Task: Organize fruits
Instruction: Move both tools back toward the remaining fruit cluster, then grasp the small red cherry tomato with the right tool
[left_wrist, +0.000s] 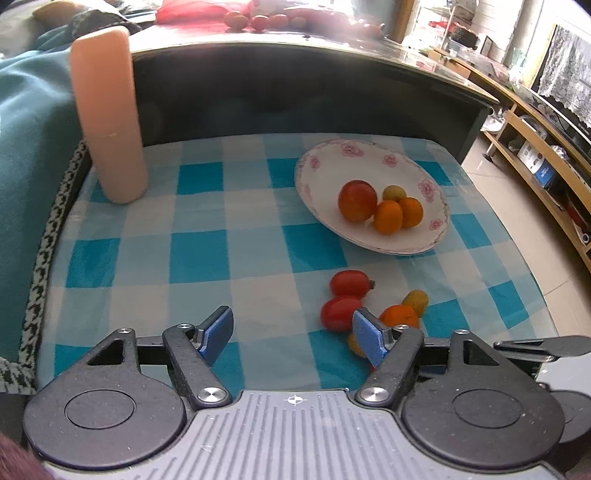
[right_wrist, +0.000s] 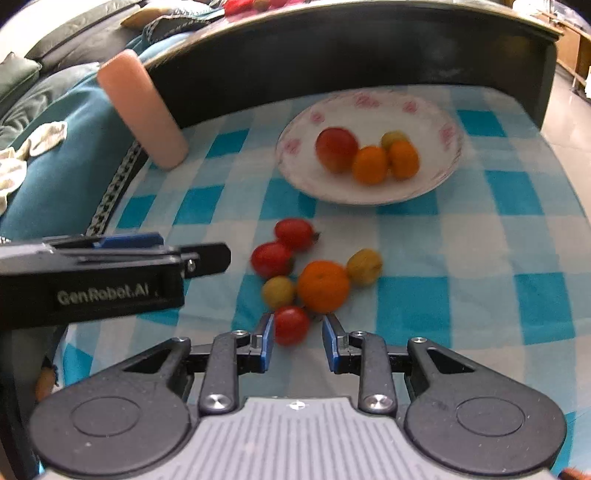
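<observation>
Right tongs (right_wrist: 297, 338) stood narrowly open around red tomato (right_wrist: 291, 325), pads apart from it; left tongs (left_wrist: 292, 334) gaped empty. Loose fruit lay before plate (right_wrist: 295, 173). I feared nudging neighbouring orange (right_wrist: 323, 285), scattering cluster.

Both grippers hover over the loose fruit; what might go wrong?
The right gripper has jaws barely wider than the small red cherry tomato at their tips; a pad may knock it into the round orange mandarin. The left gripper hangs close over the same cluster, so they may collide.
</observation>
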